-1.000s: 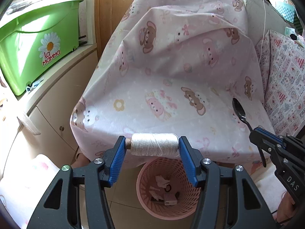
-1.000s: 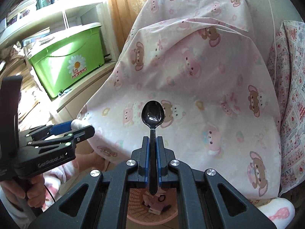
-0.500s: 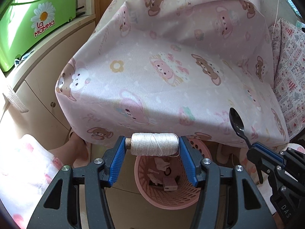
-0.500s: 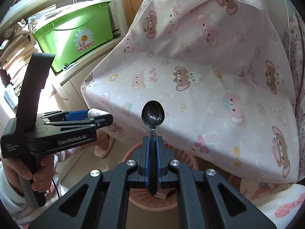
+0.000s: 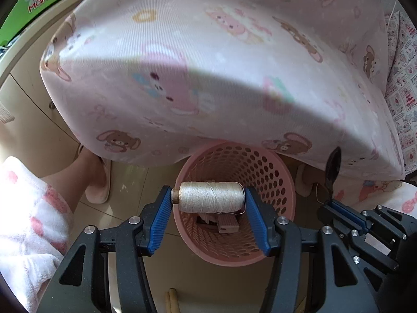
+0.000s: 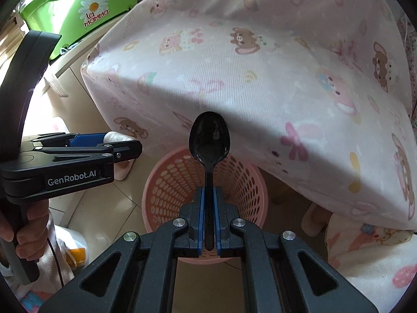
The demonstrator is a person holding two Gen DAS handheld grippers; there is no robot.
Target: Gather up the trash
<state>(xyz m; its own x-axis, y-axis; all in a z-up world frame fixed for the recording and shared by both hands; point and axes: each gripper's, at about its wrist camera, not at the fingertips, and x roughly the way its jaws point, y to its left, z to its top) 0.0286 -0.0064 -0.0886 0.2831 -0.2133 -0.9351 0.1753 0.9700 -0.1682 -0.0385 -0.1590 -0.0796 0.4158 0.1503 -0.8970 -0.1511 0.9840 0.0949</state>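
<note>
Left gripper [image 5: 208, 203]: pointed steeply down – its jaws are clamped on the ends of a thread spool [image 5: 209, 200], held crosswise above the pink basket [image 5: 271, 172].
Right gripper [image 6: 208, 208]: tilted down too, jaws closed on the handle of a black spoon [image 6: 209, 140] – its bowl is seen over the basket rim.
Basket: standing on the floor, scraps inside.
Around: a pink bear-print cloth [image 5: 208, 65] overhangs the far rim; a green box [image 6: 73, 7] is seen at upper left.
</note>
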